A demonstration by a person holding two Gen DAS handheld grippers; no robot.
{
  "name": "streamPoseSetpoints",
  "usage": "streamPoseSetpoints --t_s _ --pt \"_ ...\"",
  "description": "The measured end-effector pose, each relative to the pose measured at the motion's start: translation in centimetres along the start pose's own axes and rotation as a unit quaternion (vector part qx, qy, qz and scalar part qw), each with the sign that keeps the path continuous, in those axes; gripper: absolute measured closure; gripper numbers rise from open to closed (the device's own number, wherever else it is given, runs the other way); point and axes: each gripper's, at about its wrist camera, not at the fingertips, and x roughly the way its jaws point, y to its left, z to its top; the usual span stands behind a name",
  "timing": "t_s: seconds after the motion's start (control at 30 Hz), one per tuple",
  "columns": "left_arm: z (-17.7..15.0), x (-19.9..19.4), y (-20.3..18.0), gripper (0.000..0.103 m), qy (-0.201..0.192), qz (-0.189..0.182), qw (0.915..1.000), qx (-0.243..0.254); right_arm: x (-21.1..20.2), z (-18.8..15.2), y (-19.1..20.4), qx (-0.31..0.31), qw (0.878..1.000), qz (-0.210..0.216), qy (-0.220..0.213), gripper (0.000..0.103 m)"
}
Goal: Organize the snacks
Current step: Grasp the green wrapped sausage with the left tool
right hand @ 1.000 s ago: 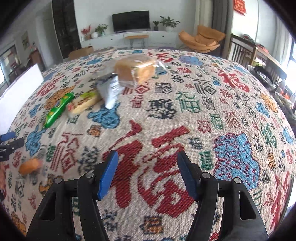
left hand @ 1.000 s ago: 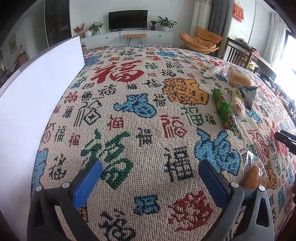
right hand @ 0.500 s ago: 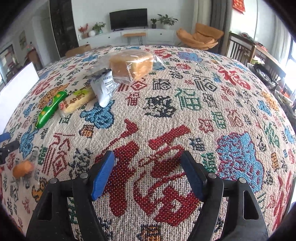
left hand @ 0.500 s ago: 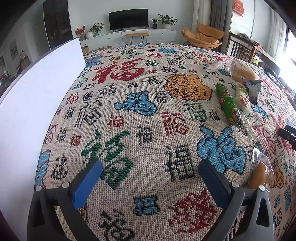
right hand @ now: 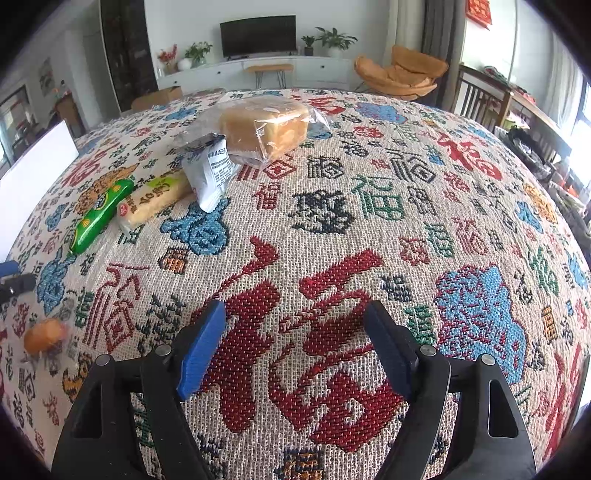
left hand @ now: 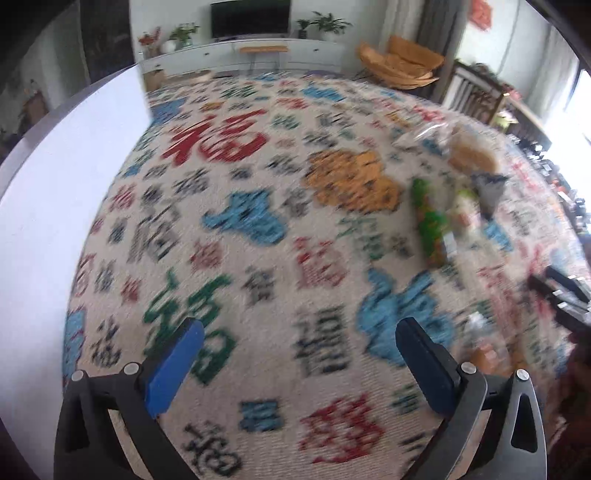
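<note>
A dark TV (right hand: 258, 36) stands against the white wall (right hand: 184, 22), on a long white cabinet (right hand: 255, 72) with potted plants (right hand: 334, 38) beside it. Right of the TV sit an orange chair (right hand: 402, 75), grey curtains (right hand: 439, 33) and bright windows (right hand: 581, 125).

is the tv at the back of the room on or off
Off, as far as the views show: the tv screen is uniformly dark in the right wrist view, with no picture or glow.

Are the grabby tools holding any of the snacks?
No. The left tool and right tool are both open, with only tablecloth between their fingers.
</note>
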Motion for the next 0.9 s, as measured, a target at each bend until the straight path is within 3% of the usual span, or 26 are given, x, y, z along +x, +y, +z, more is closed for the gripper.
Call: streamPoseSetpoints --t_s 0.13,0.2,0.27,0.43,0.5,0.6,0.67,0.73,0.77,0.9 --pt "3.6 -0.4 -4.4 0.001 -0.011 -0.053 0.9971 0.054 0.0 0.0 0.0 0.000 1.000 0.000 0.000 0.022" --pt "5.0 0.0 -6.4 0.001 -0.011 -0.058 0.9953 0.077 0.0 0.0 0.0 0.000 1.000 0.000 0.000 0.022" --pt "6.4 1.0 -7.9 0.002 -0.003 -0.055 0.9941 0.093 0.0 0.0 0.0 0.000 1.000 0.000 0.000 0.022" --pt "7.1 4.5 -9.1 0.027 0.037 -0.028 0.9923 0.114 0.1 0.0 0.0 0.000 1.000 0.000 -0.001 0.022" --pt "6.7 5.8 -9.2 0.030 0.055 -0.023 0.9905 0.124 0.1 0.0 0.0 0.000 1.000 0.000 -0.001 0.022" --pt "6.6 6.1 -9.5 0.031 0.041 -0.011 0.9893 0.140 0.1 0.0 0.0 0.000 1.000 0.000 -0.001 0.022" --pt "6.7 6.0 -9.2 0.041 0.032 -0.010 0.9914 0.127 0.1 0.0 0.0 0.000 1.000 0.000 -0.001 0.022" --pt "6.5 5.7 -9.2 0.072 0.021 -0.014 0.9924 0.120 0.1 -0.1 0.0 0.000 1.000 0.001 -0.001 0.021" --pt "6.5 5.7 -9.1 0.081 0.020 -0.017 0.9926 0.118 0.1 -0.1 0.0 0.000 1.000 0.001 -0.001 0.021" --pt "6.2 5.4 -8.1 0.081 0.012 -0.020 0.9944 0.103 0.1 -0.1 0.0 0.000 1.000 0.001 -0.001 0.021"
